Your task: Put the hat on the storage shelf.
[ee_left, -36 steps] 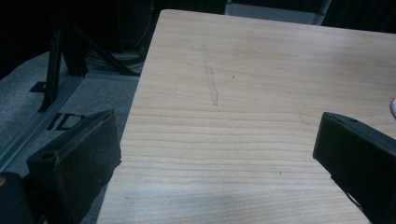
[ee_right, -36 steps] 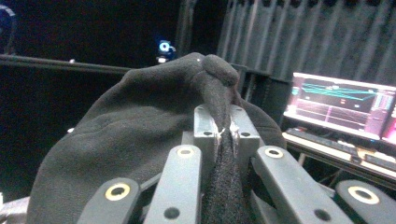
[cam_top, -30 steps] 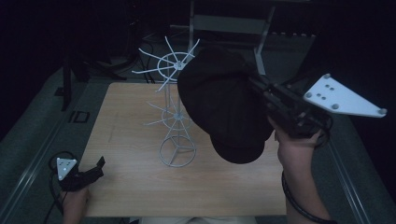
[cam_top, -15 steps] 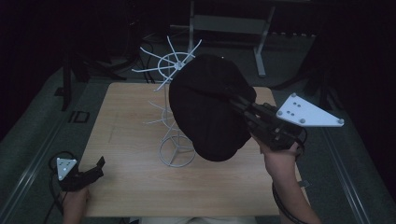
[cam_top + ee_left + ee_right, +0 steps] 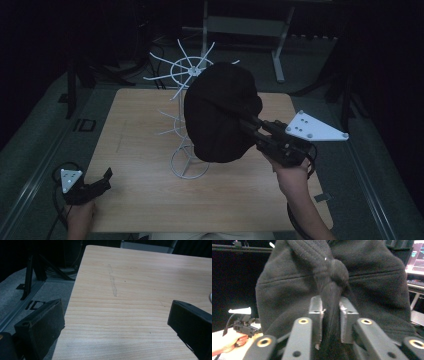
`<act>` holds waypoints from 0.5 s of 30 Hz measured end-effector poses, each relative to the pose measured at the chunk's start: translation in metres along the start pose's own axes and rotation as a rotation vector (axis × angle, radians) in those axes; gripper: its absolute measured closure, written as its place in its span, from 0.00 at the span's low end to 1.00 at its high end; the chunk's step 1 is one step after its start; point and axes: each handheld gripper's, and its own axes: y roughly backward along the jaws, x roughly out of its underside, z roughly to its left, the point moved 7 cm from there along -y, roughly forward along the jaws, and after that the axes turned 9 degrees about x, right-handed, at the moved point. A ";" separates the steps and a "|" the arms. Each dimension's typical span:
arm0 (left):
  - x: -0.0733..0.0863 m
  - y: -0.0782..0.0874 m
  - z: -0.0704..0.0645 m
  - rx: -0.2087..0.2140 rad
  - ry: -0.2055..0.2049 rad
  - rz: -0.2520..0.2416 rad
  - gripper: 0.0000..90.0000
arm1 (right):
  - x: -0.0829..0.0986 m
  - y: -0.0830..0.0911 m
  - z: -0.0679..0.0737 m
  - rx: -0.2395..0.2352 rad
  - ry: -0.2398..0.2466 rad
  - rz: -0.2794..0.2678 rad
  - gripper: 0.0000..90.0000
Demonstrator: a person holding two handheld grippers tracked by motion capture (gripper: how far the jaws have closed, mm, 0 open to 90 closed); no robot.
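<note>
Black knit beanie (image 5: pixel 220 112) held aloft at centre frame of the high view, just right of the white wire hat rack (image 5: pixel 186 117) and in front of its upper spokes; contact with the rack cannot be told. Fabric soft and limp, ribbed at the top of the right gripper view (image 5: pixel 329 277), sagging into a rounded pouch; judged light, yielding, not fragile, not slippery, but liable to snag on the wire prongs. Gathered fold of the cloth pinched between the two metal pads of the right gripper (image 5: pixel 330 315), jaws clenched on it with only the bunched fabric between. Grip on a bunched fold judged secure for carrying; for seating on a prong, hold at the rim or cuff likely better, keeping the opening free. Right gripper (image 5: pixel 250 122) reaching up and left from the lower right of the high view, grey three-cornered plate on top. Rack base ring resting on the light wooden table (image 5: pixel 140 115), at centre. Left gripper (image 5: pixel 102 180) low at the lower left table corner, well apart from beanie and rack, jaws spread wide and empty over bare wood (image 5: pixel 117 315). Dark floor and frame legs beyond the table edges.
</note>
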 end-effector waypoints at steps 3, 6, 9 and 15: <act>0.000 0.000 0.000 0.001 0.000 0.000 0.02 | 0.005 -0.001 0.000 0.005 0.004 0.009 0.79; 0.000 0.000 0.000 0.001 0.001 0.000 0.02 | 0.005 0.000 -0.001 0.009 0.004 0.003 0.75; 0.000 0.000 0.000 0.002 0.001 -0.003 0.02 | 0.005 0.005 -0.002 0.015 0.003 -0.011 0.63; 0.000 0.000 0.000 0.001 0.001 0.000 0.02 | 0.007 0.020 -0.013 0.042 0.001 -0.033 0.44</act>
